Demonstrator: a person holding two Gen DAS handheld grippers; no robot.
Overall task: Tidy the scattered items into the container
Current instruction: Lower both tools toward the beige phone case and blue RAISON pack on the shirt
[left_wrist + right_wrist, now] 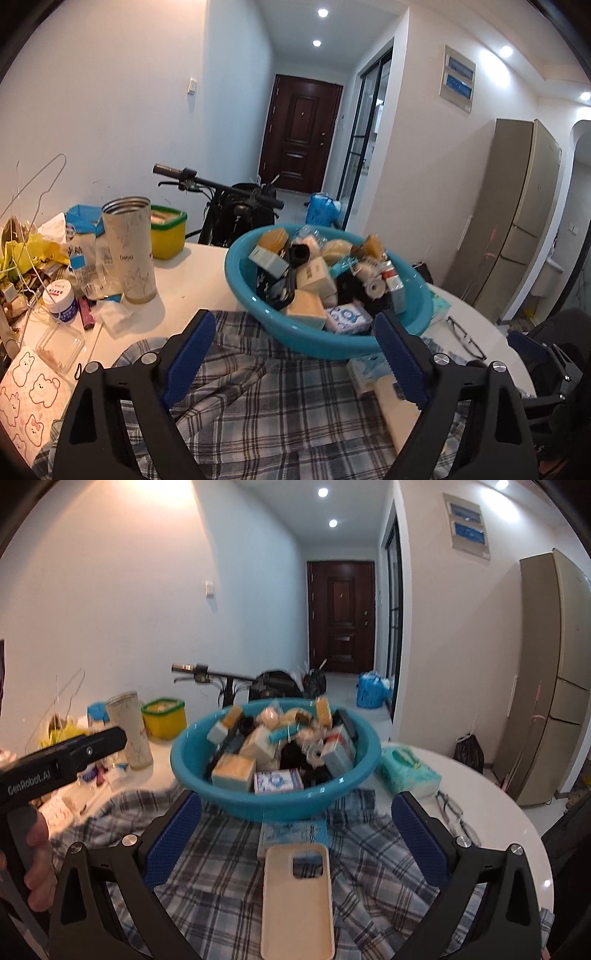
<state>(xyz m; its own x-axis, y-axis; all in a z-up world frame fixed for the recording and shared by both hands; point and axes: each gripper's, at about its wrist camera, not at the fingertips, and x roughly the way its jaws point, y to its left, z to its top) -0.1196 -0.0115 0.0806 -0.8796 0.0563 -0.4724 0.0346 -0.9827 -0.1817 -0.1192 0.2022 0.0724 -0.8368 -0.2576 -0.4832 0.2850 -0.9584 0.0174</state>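
On the table's left edge you have a tall cup [129, 251] and a yellow tub [168, 230] amid clutter. Your left gripper [295, 354] hangs spread over the plaid cloth [258, 387], nothing between its pads. Centre, the blue basin [273, 797] sits heaped with small items. Your right gripper [295, 838] is also released, with the beige phone case [297, 897] lying between its fingers, untouched. Farther right lie a wipes pack [408, 771] and glasses [454, 816].

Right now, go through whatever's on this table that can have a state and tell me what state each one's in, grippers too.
Teal basin: upright, heaped full.
Phone case: empty, flat on the plaid cloth, outside the basin.
Tumbler: upright, lid off.
Yellow tub: green lid on.
Glasses: lying on the table.
Wipes pack: flap closed.
Left gripper: open, empty.
Right gripper: open, empty.
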